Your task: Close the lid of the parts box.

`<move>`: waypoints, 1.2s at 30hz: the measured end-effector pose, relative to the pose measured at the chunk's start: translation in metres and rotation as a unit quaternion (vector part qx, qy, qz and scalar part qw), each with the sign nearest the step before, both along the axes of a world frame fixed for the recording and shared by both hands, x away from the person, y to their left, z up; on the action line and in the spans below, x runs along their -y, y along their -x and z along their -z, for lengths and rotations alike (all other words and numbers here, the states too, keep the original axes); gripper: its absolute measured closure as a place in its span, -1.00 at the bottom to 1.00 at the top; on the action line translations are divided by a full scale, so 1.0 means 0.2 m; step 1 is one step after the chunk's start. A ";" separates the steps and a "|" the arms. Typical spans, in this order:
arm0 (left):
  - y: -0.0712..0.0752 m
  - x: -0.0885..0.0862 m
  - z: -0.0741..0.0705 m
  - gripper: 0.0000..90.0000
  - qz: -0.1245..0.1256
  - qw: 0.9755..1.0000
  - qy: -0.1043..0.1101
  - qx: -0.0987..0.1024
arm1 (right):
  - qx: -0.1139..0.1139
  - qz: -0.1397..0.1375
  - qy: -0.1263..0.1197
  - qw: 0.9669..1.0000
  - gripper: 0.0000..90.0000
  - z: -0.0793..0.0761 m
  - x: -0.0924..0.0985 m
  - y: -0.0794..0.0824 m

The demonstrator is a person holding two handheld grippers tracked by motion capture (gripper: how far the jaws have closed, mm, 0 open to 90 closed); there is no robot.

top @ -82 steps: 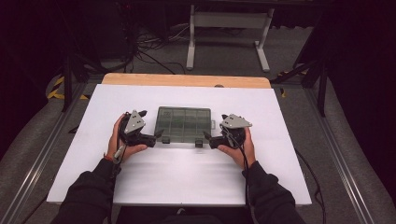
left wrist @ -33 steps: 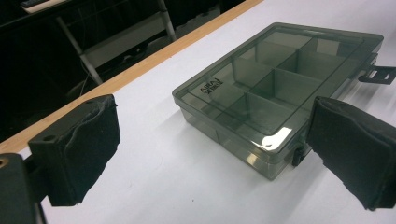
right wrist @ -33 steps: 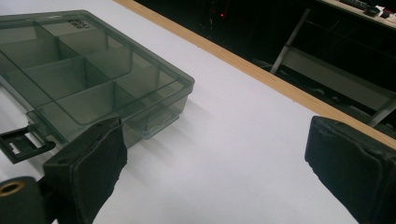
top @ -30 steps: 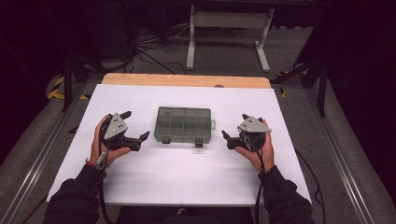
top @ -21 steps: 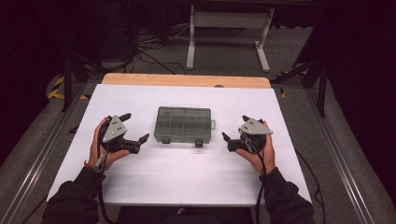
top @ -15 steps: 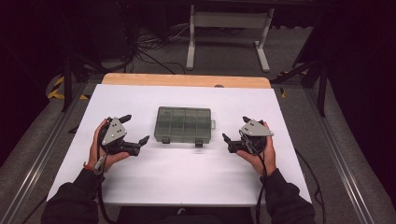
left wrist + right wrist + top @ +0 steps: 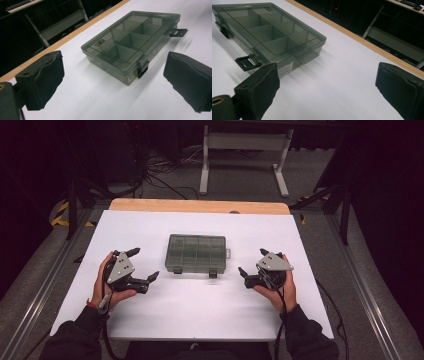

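High view: both grippers drawn back from the organizer box

We see the smoky plastic compartment box lying lid-down at the white table's centre. Compared with moments ago, our left gripper now sits off at its 8 o'clock and our right gripper at 4 o'clock, both spread wide and empty. One front latch looks closed, the other flipped out, so we judge unlatching is underway.

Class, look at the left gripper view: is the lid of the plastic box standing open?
No, the lid lies flat on the box, though one latch sticks out unfastened.
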State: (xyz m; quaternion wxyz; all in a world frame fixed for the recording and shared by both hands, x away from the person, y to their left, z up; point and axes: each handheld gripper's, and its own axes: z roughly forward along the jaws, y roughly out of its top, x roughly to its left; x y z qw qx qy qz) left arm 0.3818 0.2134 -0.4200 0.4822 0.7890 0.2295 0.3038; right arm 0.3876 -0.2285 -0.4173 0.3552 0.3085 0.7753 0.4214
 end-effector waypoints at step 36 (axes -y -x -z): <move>0.15 -0.05 0.09 -0.91 0.012 1.000 -0.014 -0.018 | 0.012 -0.018 0.021 1.000 -0.87 0.06 0.06 0.20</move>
